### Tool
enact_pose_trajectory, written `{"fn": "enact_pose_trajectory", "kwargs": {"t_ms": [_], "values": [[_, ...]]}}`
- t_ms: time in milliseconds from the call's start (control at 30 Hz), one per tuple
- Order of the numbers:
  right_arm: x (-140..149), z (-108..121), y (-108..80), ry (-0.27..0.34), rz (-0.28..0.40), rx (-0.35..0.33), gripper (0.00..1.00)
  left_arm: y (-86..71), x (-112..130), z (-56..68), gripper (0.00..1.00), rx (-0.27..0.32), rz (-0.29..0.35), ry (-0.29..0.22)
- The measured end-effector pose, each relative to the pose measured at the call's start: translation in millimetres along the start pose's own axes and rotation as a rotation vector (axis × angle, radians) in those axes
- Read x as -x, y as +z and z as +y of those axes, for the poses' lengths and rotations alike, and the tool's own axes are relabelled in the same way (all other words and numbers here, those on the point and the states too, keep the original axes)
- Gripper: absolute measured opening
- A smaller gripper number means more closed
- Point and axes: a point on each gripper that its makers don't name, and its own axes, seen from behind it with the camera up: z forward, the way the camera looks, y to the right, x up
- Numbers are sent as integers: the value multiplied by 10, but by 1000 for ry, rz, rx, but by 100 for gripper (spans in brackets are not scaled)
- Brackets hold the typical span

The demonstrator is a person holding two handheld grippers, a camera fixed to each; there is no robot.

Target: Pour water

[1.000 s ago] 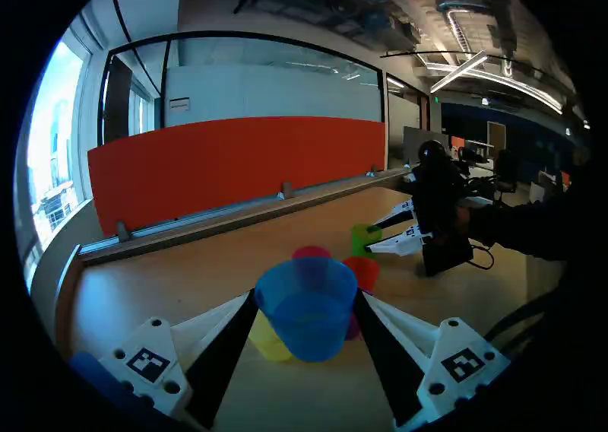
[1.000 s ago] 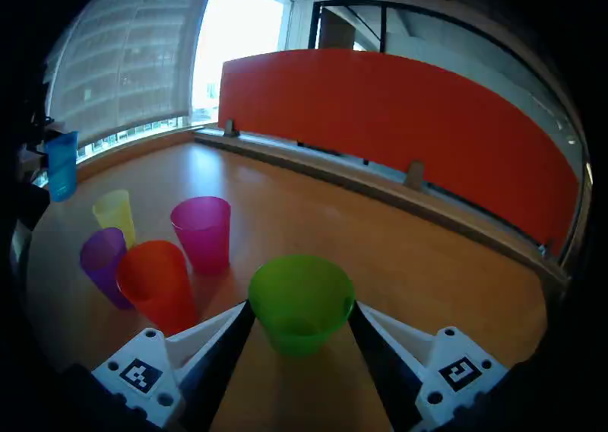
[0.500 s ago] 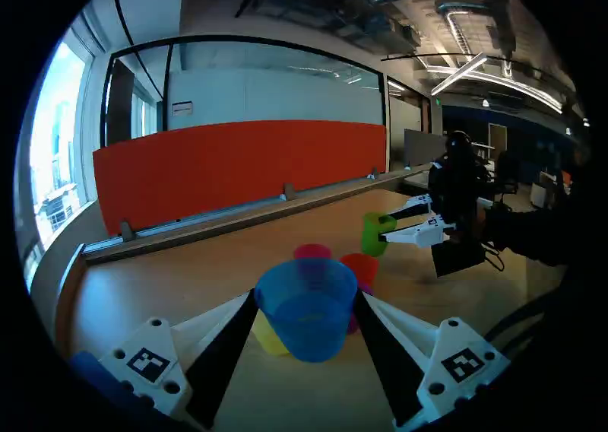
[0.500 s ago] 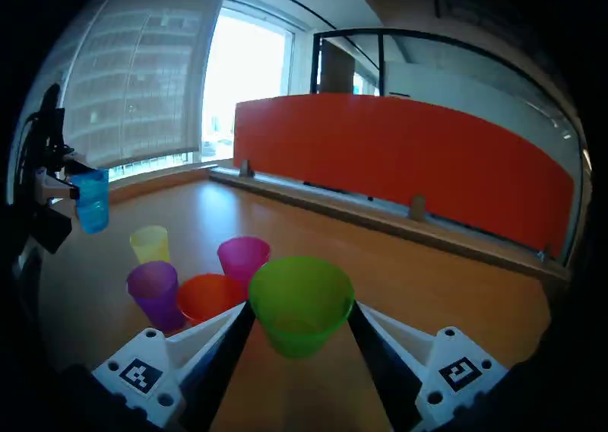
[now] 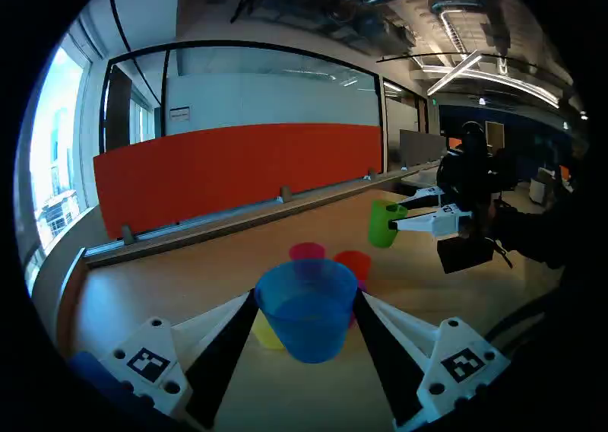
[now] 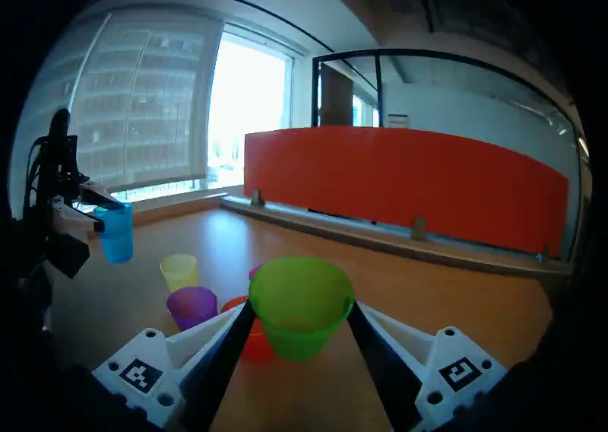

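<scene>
Risen higher above the table (image 6: 456, 295) since a second ago, the green cup (image 6: 301, 299) sits clamped between the fingers of the right gripper (image 6: 300, 309), the blue cup (image 5: 306, 318) likewise in the left gripper (image 5: 305, 304); both look light, thin and squashable, best squeezed gently mid-wall.

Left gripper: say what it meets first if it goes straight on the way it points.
Probably the orange partition. Holding its blue cup, it looks raised above the pink cup, though depth is unclear.

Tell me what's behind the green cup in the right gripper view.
Behind the green cup, held by the right gripper, an orange cup and a sliver of a pink cup peek out on its left. Most of both is covered.
</scene>
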Motion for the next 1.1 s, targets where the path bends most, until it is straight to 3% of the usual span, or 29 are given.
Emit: {"fn": "enact_pose_trajectory", "kwargs": {"t_ms": [400,700,1100], "values": [[96,-262,-207,-29,1,-46,91,-26,88,108,89,7,-2,13],[35,-476,-308,-44,52,-71,91,-49,88,146,89,11,0,13],[-59,-582,-376,-23,100,-79,91,-65,127,197,88,19,2,11]]}}
